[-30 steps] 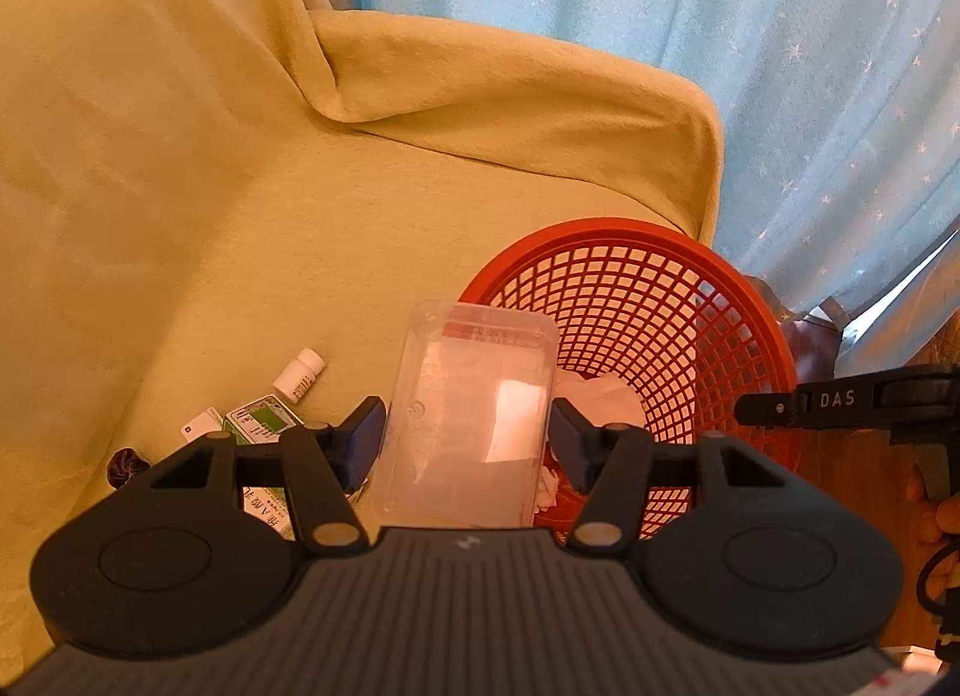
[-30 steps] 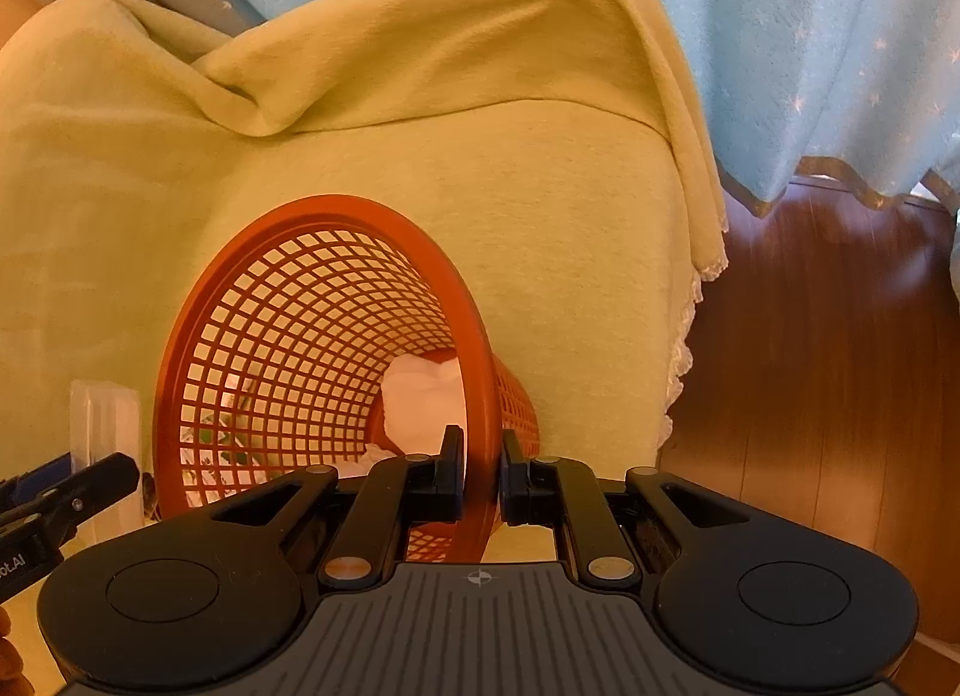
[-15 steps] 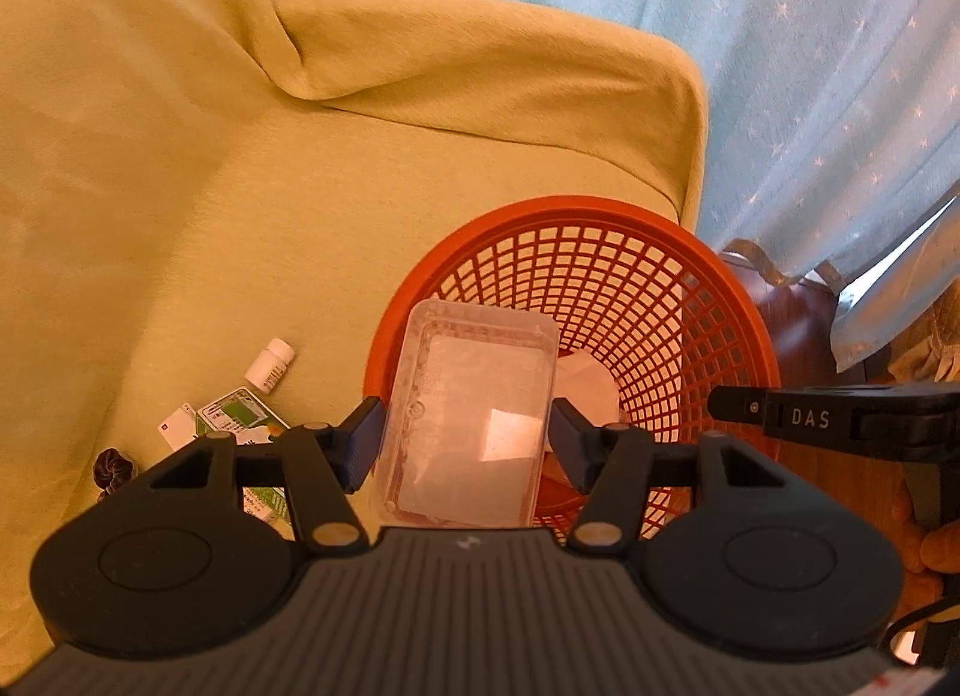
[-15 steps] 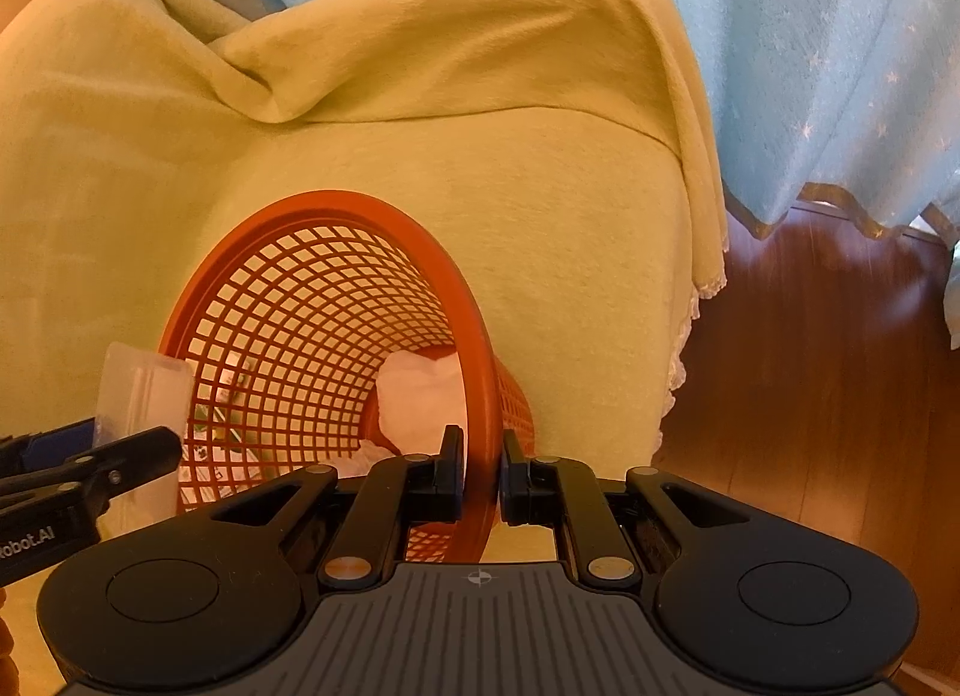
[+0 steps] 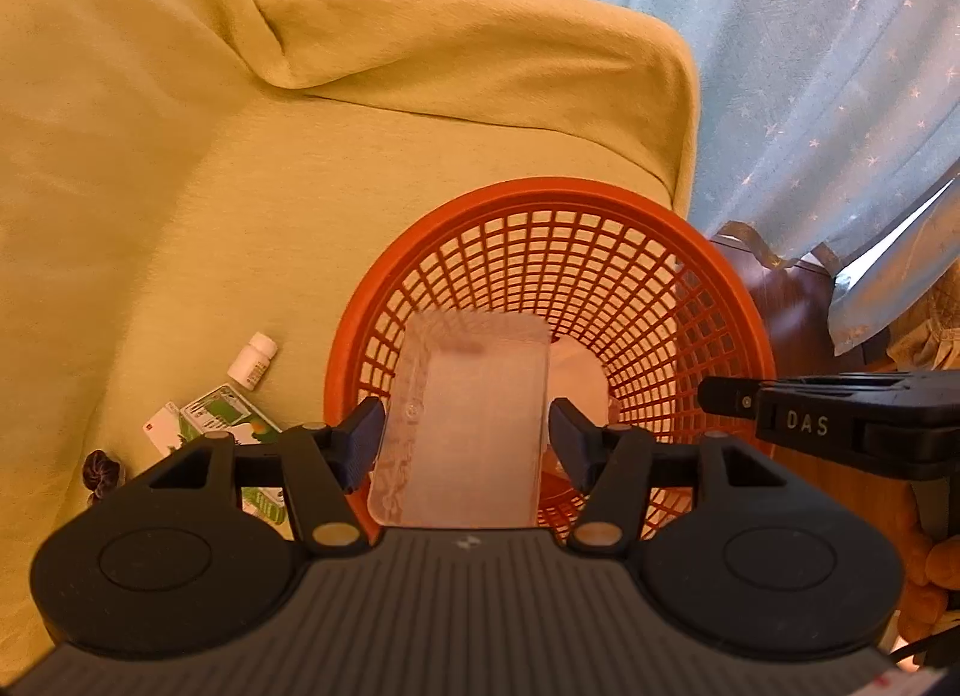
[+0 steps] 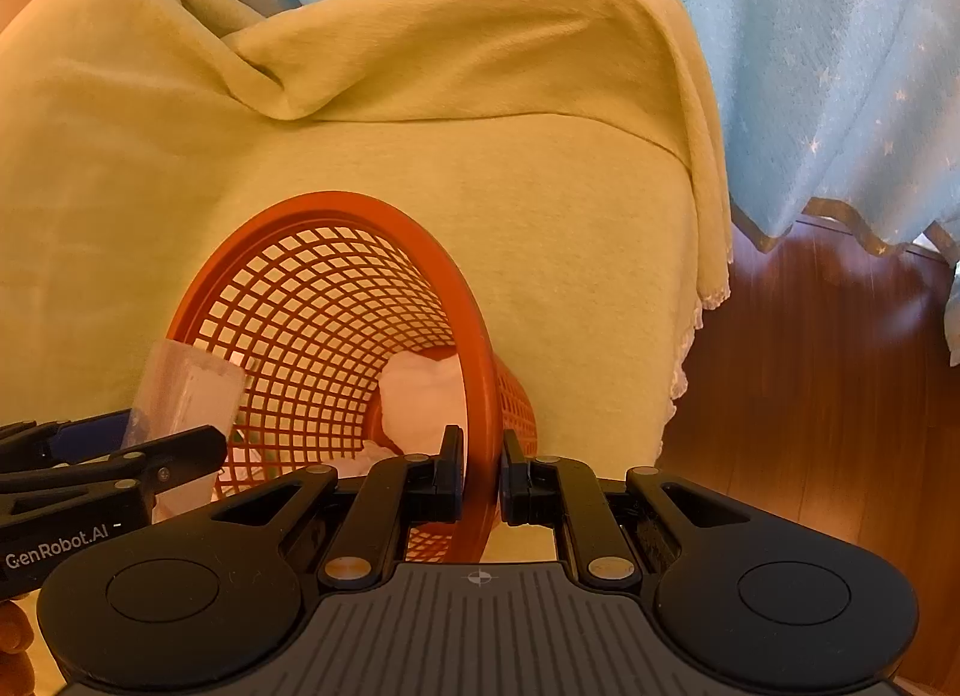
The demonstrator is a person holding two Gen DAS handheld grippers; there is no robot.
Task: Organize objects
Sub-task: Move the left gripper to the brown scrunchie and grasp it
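An orange mesh basket [image 5: 600, 252] sits tilted on the yellow-green cover, with a white crumpled wad [image 5: 579, 378] inside. My left gripper [image 5: 467, 444] is shut on a clear plastic box [image 5: 474, 396], held over the basket's near-left rim. In the right wrist view my right gripper [image 6: 482, 468] is shut on the basket's rim [image 6: 474, 348]. The clear box [image 6: 180, 390] and the left gripper [image 6: 150, 444] show at the basket's left edge. The white wad [image 6: 420, 396] lies deep in the basket. The right gripper [image 5: 738, 402] reaches in from the right in the left wrist view.
A small white bottle [image 5: 253, 360], green-and-white packets [image 5: 222, 420] and a small dark object [image 5: 99, 471] lie on the covered sofa seat [image 5: 240, 186] left of the basket. A blue star curtain [image 5: 780, 66] hangs behind. Wooden floor [image 6: 810, 366] lies to the right.
The left gripper has carried the clear box forward and to the right, from beside the basket to over its rim. The right gripper has kept its hold on the rim.
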